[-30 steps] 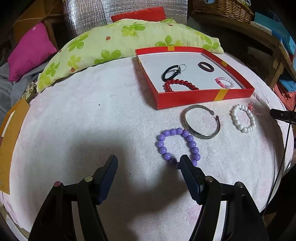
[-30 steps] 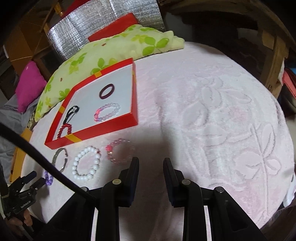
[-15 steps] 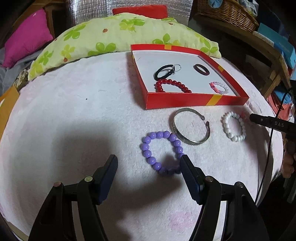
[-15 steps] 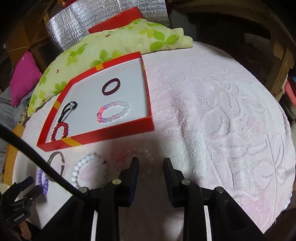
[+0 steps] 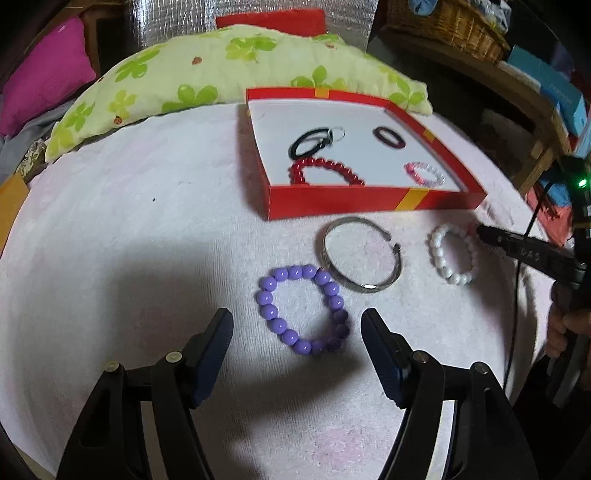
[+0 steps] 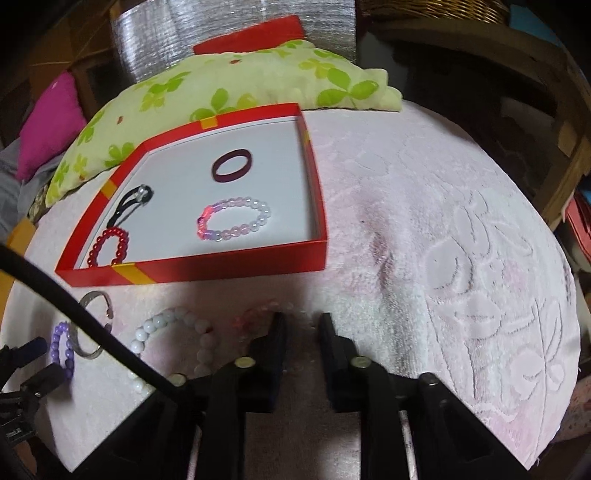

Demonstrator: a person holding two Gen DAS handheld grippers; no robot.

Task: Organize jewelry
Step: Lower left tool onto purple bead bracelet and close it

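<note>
Left tongs (image 5: pixel 297 323) spread wide, flanking purple bead bracelet (image 5: pixel 302 308) on pink towel (image 5: pixel 147 229). Right tongs (image 6: pixel 302 325) slightly apart, left finger over pale pink bracelet (image 6: pixel 255 314) near red box (image 6: pixel 207 267).

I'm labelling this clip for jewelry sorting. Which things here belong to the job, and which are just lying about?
Job:
red box
purple bead bracelet
silver bangle
white bead bracelet
pale pink bracelet
red bead bracelet, already boxed

Lying about:
green floral pillow
magenta cushion
wicker basket
</note>
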